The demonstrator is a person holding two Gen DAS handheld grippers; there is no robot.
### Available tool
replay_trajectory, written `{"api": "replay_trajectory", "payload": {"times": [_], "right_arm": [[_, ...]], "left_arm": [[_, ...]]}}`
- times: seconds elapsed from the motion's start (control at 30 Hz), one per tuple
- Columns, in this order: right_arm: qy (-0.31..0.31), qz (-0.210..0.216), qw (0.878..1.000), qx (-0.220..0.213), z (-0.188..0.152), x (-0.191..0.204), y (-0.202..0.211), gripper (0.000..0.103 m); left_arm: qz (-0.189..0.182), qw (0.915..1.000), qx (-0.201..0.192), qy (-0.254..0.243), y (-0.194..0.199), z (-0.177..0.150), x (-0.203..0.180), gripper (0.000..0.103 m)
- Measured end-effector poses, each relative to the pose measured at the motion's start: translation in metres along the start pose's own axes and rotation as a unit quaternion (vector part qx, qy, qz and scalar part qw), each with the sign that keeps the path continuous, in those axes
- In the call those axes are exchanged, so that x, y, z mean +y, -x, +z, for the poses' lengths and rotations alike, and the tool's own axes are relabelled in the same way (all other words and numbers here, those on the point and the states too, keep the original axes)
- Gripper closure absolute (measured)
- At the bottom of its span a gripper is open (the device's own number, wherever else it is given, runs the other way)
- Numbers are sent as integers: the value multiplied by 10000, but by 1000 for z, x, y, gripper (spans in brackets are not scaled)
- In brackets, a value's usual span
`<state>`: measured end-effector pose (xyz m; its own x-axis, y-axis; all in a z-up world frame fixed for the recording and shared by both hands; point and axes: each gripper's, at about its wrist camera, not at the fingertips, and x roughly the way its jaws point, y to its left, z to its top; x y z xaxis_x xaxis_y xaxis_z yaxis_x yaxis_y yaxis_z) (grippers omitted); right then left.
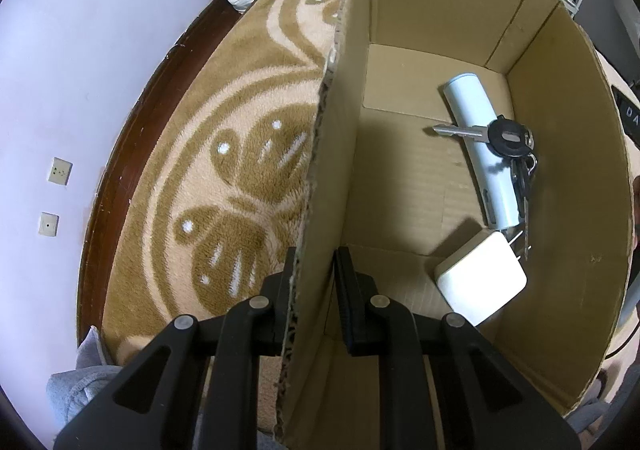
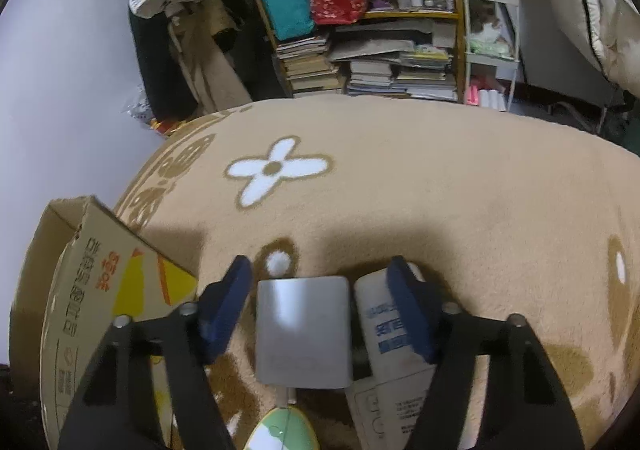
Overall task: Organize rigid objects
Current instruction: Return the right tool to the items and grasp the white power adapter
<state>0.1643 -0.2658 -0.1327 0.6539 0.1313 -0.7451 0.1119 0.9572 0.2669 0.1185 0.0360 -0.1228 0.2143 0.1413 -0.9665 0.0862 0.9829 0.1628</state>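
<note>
Cardboard box [image 1: 420, 10] wall pinched by left gripper [image 1: 314, 282], right gripper [image 2: 322, 286] wide over silver block [image 2: 302, 330].

the box [image 1: 420, 10] was matt, rough-edged cardboard on a fluffy blanket [image 1: 248, 154]; inside it lay metal keys [image 1: 464, 131] and a glossy plastic charger [image 1: 480, 282].

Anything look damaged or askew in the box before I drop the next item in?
The box wall that the left gripper straddles has a ragged, torn top edge. Inside, the keys lie draped across the white tube, with the charger against its end. Nothing is spilled.
</note>
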Motion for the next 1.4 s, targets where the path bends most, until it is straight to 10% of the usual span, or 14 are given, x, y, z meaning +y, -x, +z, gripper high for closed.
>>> {"api": "replay_trajectory", "payload": {"times": [0.67,0.7,0.73,0.8,1.1,1.17,1.27,1.4], "right_arm": [[578,-591,9965,-138,-20,32,9,50],[589,-602,9963,-158,-20,34,13,57],[611,-718,9952,-252,-19,35,19,101],[378,-678,9965,-303,-12,34,30,102],[377,-648,9972,59,-13,36,18,100],[316,-646,9973,133,-15,36,14,88],[123,-616,9980,111,-17,33,12,44],[0,-525,9982,284,-21,30,1,39]], "left_arm": [[-66,10000,-46,53,3,-2,3,88],[-74,10000,-50,42,3,-2,3,89],[-72,10000,-55,26,3,-2,3,89],[-62,9999,-83,-8,4,-2,2,89],[-12,9999,-100,-54,7,-4,-4,89],[-14,9999,-92,-45,7,-4,-4,88],[-10,10000,-84,-43,6,-3,-4,88],[-14,10000,-83,-39,7,-3,-4,88]]}}
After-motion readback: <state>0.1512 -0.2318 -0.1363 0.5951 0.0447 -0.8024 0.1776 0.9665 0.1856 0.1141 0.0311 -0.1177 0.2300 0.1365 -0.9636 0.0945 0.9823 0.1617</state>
